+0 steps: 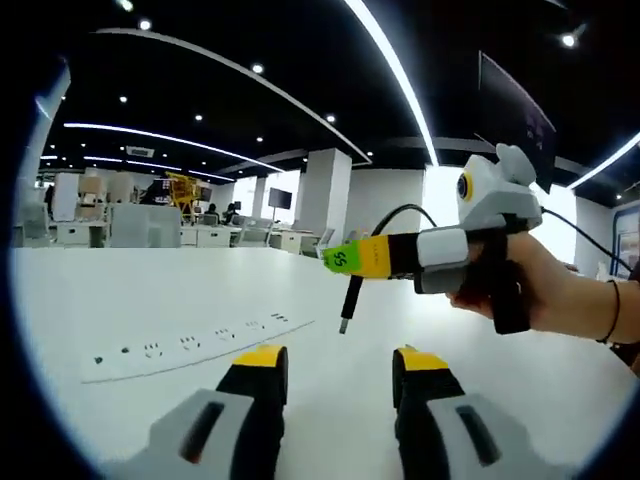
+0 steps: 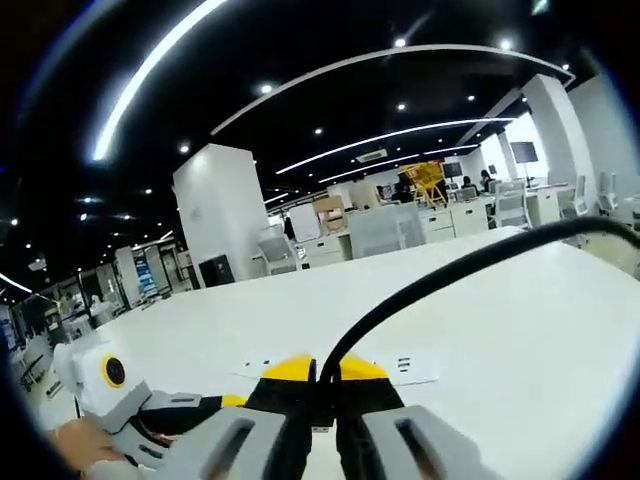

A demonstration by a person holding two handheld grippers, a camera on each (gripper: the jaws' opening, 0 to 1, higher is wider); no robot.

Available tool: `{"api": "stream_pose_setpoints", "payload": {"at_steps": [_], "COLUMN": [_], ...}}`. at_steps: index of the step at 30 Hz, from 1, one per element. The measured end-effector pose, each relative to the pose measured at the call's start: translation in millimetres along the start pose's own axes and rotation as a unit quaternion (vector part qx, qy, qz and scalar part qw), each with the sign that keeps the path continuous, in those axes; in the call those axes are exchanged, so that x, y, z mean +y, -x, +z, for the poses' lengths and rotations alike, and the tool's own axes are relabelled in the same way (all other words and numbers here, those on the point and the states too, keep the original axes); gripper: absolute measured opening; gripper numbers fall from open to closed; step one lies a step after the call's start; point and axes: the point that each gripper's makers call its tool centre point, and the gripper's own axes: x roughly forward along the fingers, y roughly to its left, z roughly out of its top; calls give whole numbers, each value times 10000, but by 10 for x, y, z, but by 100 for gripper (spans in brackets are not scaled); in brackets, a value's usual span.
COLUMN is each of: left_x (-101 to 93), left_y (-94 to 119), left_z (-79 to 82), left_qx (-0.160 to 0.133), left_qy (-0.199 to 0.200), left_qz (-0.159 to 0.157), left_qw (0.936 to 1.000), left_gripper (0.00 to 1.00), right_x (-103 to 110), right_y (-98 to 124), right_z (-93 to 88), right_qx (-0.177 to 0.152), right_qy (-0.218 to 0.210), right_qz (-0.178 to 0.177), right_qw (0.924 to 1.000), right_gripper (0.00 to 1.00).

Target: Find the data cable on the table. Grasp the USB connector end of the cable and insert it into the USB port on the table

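One white counter (image 1: 150,290), black ceiling (image 1: 300,60); left claw (image 1: 335,362) agape, empty; right claw (image 2: 325,372) pinching data cable (image 2: 470,262), USB connector (image 1: 346,315) dangling near power strip (image 1: 190,346).

Left gripper view: low over table (image 1: 120,290), facing right gripper (image 1: 338,258). Right gripper view: probably opposed; both share socket strip (image 1: 190,345).

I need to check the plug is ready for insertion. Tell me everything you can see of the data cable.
The data cable is thin, black and rubbery-looking. The right gripper is shut on it just behind its connector end, which hangs down with a small metal tip, in the air above the white table, touching nothing else. The rest loops up and away from the jaws.
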Motion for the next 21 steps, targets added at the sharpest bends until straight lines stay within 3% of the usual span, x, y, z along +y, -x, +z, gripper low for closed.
{"api": "stream_pose_setpoints", "payload": {"at_steps": [9, 17, 21], "left_x": [88, 195, 164], "left_y": [-134, -181, -232], "left_z": [-57, -29, -97], "left_qx": [-46, -198, -19], "left_qy": [-25, 216, 61], "left_qz": [105, 188, 110], "left_qw": [9999, 9994, 9999], "left_gripper": [42, 43, 49], "right_x": [-210, -399, -444], "right_y": [-174, -404, -455], "right_z": [37, 46, 43], "right_qx": [51, 126, 132], "right_qy": [169, 405, 403], "right_qz": [-324, -668, -737], "right_qw": [9993, 9969, 9964], "right_gripper": [8, 8, 8]}}
